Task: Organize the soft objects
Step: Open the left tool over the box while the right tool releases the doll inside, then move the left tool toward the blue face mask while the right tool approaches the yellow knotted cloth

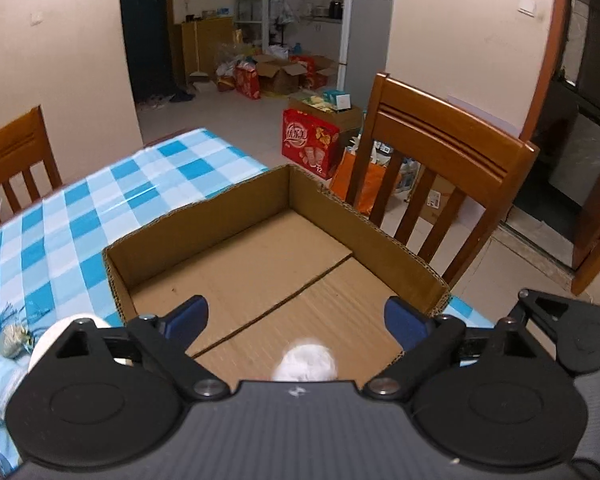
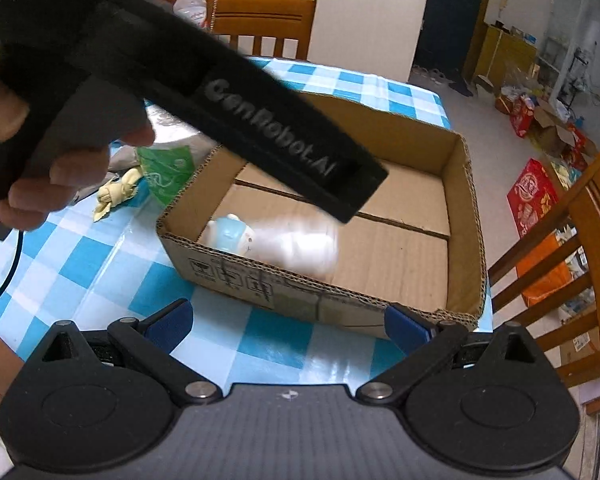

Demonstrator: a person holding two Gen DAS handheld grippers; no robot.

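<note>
The blue-checked table [image 2: 100, 268] carries an open cardboard box [image 2: 464, 216], and everything else sits around or inside that box. A wooden chair [image 1: 440, 152] stands just beyond the box's far corner. Above the box the person's left hand [image 2: 40, 152] holds the left gripper [image 1: 296, 318], its blue fingers [image 1: 190, 314] spread wide with nothing between them. Directly under it, inside the box, a fluffy white soft toy [image 1: 306, 364] shows as a blur. A small white-and-blue plush [image 2: 230, 234] lies in the box's near corner. The right gripper [image 2: 288, 322] hovers just outside the box's near wall, released and empty.
</note>
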